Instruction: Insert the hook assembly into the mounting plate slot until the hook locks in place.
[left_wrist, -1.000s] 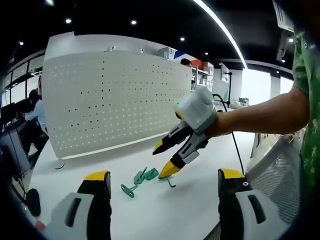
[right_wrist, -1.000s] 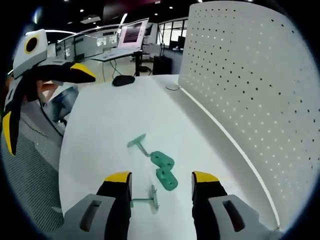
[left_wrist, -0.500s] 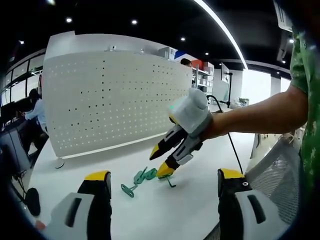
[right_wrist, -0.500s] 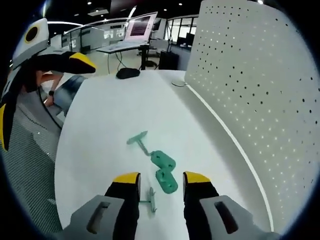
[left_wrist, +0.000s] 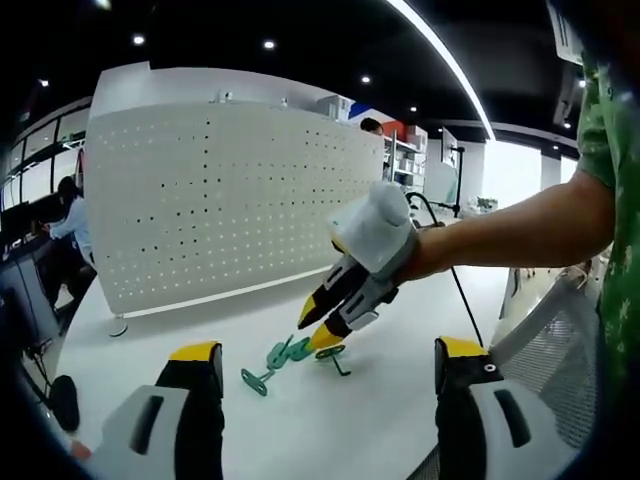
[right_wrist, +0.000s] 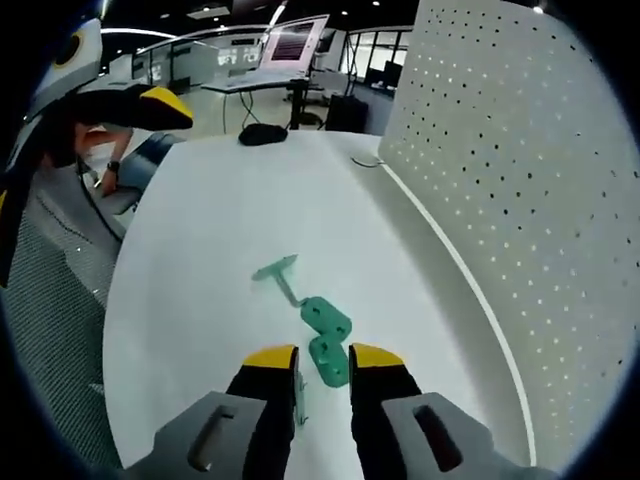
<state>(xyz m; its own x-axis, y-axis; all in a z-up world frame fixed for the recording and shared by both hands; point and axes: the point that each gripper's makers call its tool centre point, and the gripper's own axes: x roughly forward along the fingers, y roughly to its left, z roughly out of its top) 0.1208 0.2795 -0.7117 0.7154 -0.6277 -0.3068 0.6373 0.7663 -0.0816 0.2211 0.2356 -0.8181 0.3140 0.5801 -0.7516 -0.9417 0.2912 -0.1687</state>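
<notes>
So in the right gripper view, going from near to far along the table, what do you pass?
Right gripper → nearer green plate → second green plate → green hook → black mouse → monitor.

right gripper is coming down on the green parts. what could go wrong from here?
1. The right gripper jaws are nearly shut around one green plate, with a hook lying right beside the left jaw; it may pinch both or knock the hook away.
2. The second plate touches the first, so a lift may drag it and the other hook.
3. The left gripper is open and holds nothing steady.
</notes>
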